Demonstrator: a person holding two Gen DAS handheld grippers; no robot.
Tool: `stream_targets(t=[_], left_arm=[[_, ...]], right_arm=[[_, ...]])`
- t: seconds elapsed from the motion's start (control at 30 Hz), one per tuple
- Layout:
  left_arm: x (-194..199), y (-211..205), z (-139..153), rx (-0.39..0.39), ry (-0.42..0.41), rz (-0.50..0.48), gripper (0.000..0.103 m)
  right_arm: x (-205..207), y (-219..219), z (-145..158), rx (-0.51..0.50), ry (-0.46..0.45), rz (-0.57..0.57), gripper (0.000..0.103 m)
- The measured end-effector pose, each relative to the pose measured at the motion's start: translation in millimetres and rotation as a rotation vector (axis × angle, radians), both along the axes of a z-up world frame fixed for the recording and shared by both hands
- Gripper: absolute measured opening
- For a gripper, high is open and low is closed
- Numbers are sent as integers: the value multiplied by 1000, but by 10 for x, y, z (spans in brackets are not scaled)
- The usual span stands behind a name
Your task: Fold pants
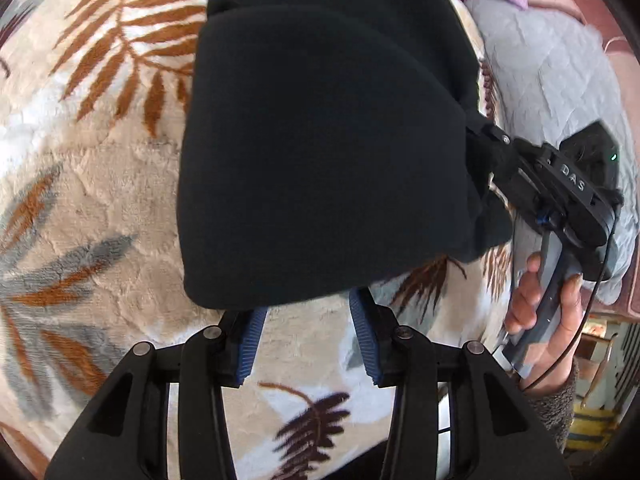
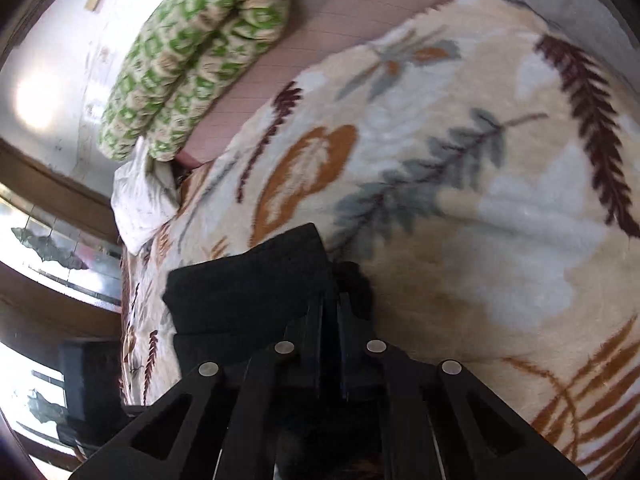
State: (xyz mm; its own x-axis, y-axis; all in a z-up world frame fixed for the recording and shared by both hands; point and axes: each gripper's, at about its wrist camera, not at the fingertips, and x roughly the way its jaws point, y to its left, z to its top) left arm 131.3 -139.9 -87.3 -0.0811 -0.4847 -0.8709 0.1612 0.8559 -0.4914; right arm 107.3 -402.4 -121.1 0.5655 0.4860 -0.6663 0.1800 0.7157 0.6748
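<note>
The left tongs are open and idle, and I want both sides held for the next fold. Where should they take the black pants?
Grip the pants' near rounded edge, directly ahead of the left tongs, coming straight forward. That edge lies just beyond the open pads, while the right tongs already pinch the opposite side.

Pants lie folded on blanket, which covers bed. Left claw sits just before pants' near edge, fingers apart w/ blanket between. Right claw meets pants' right edge, hand on its grip. Quilt right of blanket, beyond right claw. In right wrist view, rolled bedding lies behind blanket, far left.
</note>
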Motion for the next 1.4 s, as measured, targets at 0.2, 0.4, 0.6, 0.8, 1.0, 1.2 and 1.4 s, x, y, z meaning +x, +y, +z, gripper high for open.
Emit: stream_targets(t=[0.2, 0.4, 0.6, 0.8, 1.0, 1.2, 1.4], left_arm=[[-170, 21, 581, -96, -151, -70, 40], [-38, 122, 962, -176, -213, 49, 42], [437, 280, 1087, -155, -235, 147, 42], [876, 336, 1004, -87, -227, 162, 52], [914, 219, 937, -53, -245, 1, 54], [970, 129, 781, 67, -284, -111, 60], [1143, -62, 610, 32, -256, -128, 49]], right_arm=[[-241, -33, 281, 34, -90, 12, 46], [-393, 170, 481, 10, -120, 62, 51], [-475, 209, 457, -17, -97, 64, 51], [-496, 239, 419, 20, -81, 83, 51], [-429, 294, 376, 57, -65, 82, 52], [-391, 353, 353, 68, -56, 86, 54], [-396, 345, 318, 75, -21, 55, 54]])
